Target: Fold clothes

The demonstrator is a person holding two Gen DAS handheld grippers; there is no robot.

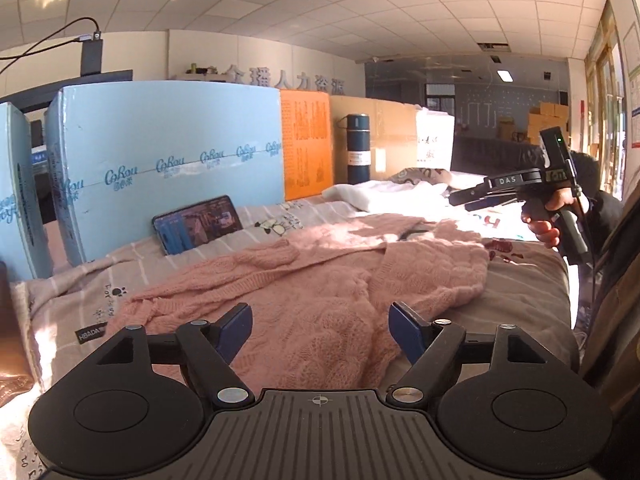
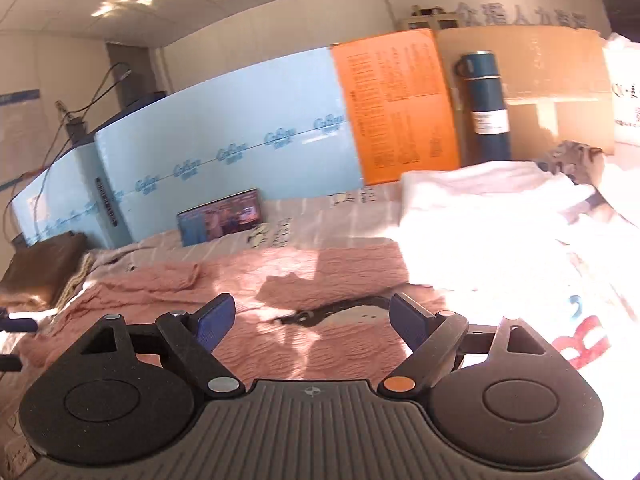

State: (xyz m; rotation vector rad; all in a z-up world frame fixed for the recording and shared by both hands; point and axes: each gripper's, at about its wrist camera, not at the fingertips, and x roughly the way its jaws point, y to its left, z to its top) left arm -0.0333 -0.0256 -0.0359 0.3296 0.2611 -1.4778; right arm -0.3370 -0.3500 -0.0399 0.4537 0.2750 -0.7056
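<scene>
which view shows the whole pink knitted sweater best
The left wrist view: the pink knitted sweater lies spread across the bed there, its body, sleeve and edges visible. The right wrist view shows only its upper part, partly sunlit, shadowed and blurred.

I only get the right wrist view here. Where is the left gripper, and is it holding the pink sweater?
Observer: No. The left gripper is open over the near part of the pink sweater and grips nothing.
Operator: Can you see my right gripper from outside?
Observer: Yes. In the left wrist view a hand holds it at the far right, and the right gripper points toward the white clothes.
Operator: Does the sweater reach the bed's right edge?
Observer: No. It stops short of it, and bare sheet shows beyond.
</scene>
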